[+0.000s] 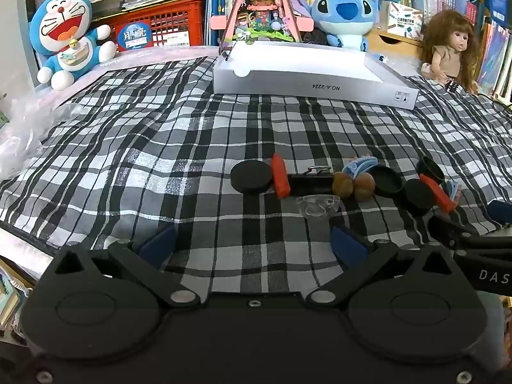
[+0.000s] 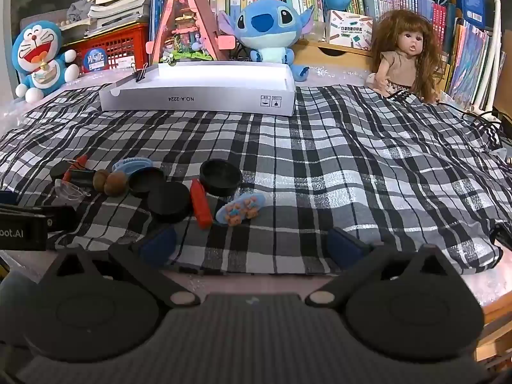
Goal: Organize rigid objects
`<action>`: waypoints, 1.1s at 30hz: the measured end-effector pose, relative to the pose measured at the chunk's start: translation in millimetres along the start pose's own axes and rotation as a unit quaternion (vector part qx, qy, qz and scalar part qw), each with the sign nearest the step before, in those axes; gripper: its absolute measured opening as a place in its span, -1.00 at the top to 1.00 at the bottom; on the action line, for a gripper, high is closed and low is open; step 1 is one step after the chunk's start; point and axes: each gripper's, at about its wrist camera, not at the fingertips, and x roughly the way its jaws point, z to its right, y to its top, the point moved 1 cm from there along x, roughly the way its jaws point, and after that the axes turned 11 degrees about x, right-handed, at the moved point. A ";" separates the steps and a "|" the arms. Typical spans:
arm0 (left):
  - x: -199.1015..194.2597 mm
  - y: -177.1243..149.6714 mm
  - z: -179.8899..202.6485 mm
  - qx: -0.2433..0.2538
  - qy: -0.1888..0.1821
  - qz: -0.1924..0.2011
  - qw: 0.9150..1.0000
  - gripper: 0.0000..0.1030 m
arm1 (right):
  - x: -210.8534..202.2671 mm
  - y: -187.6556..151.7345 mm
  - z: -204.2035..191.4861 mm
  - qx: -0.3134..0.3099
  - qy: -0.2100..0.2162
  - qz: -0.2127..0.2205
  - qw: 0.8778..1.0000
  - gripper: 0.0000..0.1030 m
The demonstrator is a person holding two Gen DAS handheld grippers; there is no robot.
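Note:
Small rigid objects lie in a row on the checked cloth: black round lids (image 1: 251, 177) (image 2: 220, 177), red sticks (image 1: 281, 176) (image 2: 201, 204), a black binder clip (image 1: 312, 181), two brown nuts (image 1: 353, 185) (image 2: 110, 181), blue hair clips (image 1: 358, 166) (image 2: 240, 208) and a clear plastic piece (image 1: 316, 205). A shallow white box (image 1: 315, 75) (image 2: 198, 91) stands at the back. My left gripper (image 1: 252, 244) is open and empty, just short of the clear piece. My right gripper (image 2: 251, 244) is open and empty near the cloth's front edge, right of the pile.
A Doraemon plush (image 1: 65, 40), a Stitch plush (image 2: 268, 30), a triangular toy house (image 2: 185, 25), a doll (image 2: 404, 60), a red crate (image 1: 160, 22) and bookshelves line the back. A binder clip (image 2: 140, 75) sits on the box's left rim. Crinkled plastic (image 1: 22, 134) lies at the left.

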 end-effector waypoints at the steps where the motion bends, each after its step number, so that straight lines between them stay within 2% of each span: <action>1: 0.1 0.0 0.0 0.000 -0.001 -0.002 1.000 -1.00 | 0.5 0.2 -0.1 0.000 0.000 -0.002 1.000 -1.00; 33: 0.1 -0.2 -0.1 0.000 0.000 -0.002 1.000 -1.00 | 0.9 1.7 0.0 -0.001 0.000 -0.011 1.000 -1.00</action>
